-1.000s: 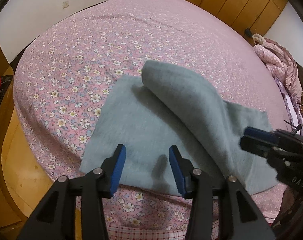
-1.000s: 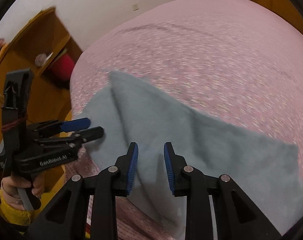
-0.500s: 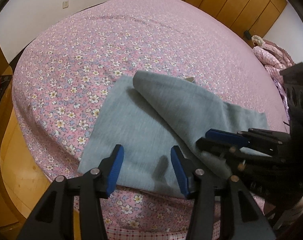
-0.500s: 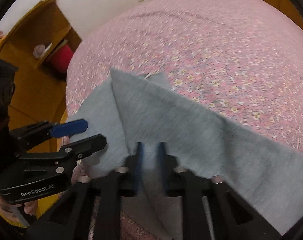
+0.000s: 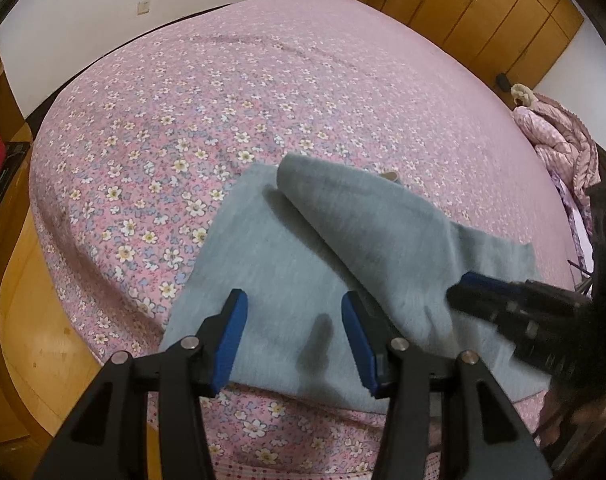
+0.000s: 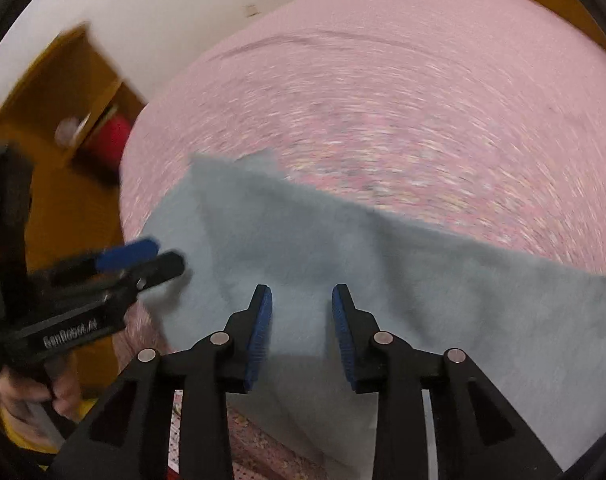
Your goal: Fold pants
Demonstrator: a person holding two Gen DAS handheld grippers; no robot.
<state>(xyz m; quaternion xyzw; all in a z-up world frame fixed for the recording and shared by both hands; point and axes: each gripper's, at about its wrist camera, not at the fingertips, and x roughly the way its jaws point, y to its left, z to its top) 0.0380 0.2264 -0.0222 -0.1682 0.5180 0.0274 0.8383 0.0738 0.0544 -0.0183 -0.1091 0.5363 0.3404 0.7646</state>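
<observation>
Soft grey pants (image 5: pixel 287 264) lie folded on the floral bedspread (image 5: pixel 263 92); left jaws apart, right jaws opening.

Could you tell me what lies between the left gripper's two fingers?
Only the grey pants show between the left gripper's fingers, lying unpinched in the left wrist view.

We are in a bedroom of a home. We see a large bed (image 5: pixel 303 92) covered with a pink sheet printed with small flowers, tall wooden wardrobes (image 5: pixel 483 12) along the far wall, a wooden floor (image 5: pixel 35 344), a white wall with a socket (image 5: pixel 143 8), and a pink quilted garment (image 5: pixel 559 148) at the bed's edge.
</observation>
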